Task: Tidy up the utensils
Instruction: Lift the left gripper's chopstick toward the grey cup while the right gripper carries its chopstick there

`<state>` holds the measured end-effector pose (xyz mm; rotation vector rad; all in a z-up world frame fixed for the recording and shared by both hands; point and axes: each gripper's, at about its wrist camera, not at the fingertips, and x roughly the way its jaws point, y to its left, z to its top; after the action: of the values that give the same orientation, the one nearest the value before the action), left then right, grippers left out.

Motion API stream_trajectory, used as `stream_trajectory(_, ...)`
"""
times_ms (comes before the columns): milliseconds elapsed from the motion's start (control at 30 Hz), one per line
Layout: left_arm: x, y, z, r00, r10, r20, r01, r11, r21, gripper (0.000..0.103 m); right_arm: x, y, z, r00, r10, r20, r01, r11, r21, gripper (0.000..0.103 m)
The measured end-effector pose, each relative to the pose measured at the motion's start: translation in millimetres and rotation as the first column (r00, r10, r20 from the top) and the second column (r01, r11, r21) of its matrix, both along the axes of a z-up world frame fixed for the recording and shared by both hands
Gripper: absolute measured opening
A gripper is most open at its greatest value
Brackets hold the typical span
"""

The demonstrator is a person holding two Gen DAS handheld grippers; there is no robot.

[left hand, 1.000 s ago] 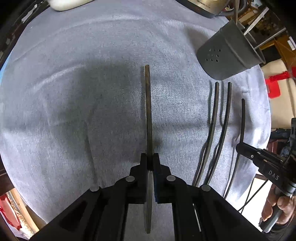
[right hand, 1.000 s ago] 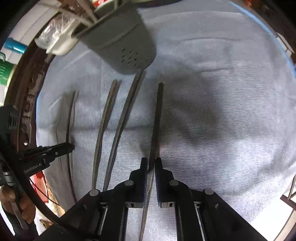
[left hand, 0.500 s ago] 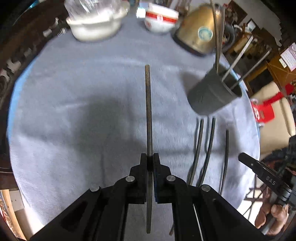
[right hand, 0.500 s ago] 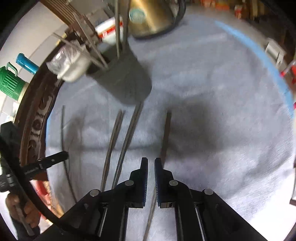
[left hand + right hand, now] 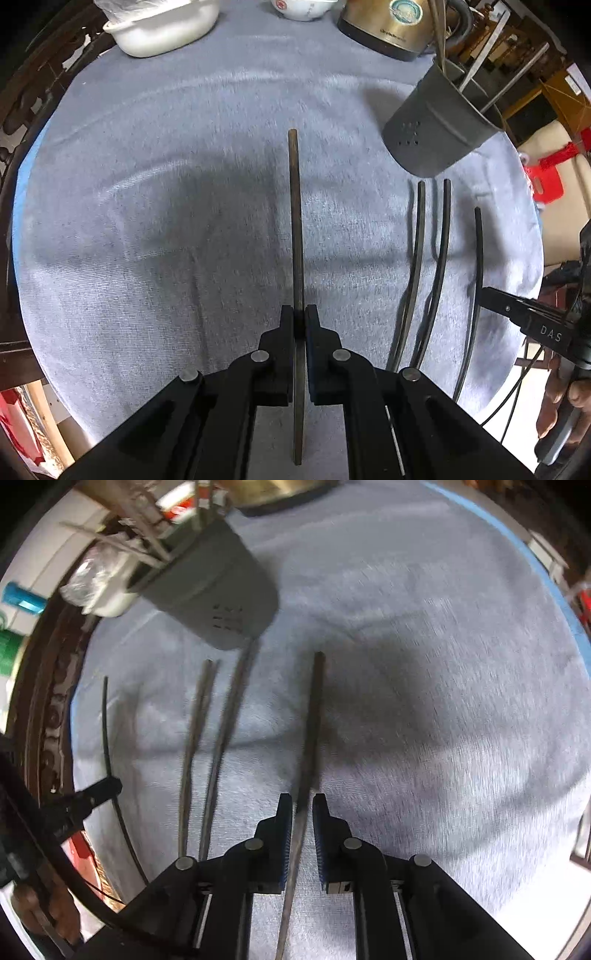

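- The right gripper [image 5: 299, 806] is opening its jaws; the dark chopstick [image 5: 308, 738] it was pinching a second ago now lies loose between the pads on the cloth.
- That suggests this stick has been set down beside two others [image 5: 210, 746], near the grey holder [image 5: 214, 590].
- The left gripper [image 5: 299, 317] is clamped tight on another chopstick [image 5: 295, 221].
- A grey cloth [image 5: 147, 221] covers the round table; a kettle [image 5: 391, 26] and white bowl [image 5: 162, 22] sit at the far edge.

Blur: the dark grey perforated utensil cup [image 5: 218, 590] is smearing in the right wrist view.
Cut off: the brass-coloured electric kettle [image 5: 391, 26] is running past the top edge.
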<state>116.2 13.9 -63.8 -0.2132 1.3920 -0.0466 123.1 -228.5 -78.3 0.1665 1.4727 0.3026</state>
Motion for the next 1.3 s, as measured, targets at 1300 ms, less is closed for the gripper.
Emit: stream_trajectory(1300,-51.9,23.4,53.7,0.858,0.151,0.492,-0.228,0.969,0.1,0.006,-40.8,-3.5,94.7,0.689,-0.114,0.716,0.164,0.986,-0.001,0.008)
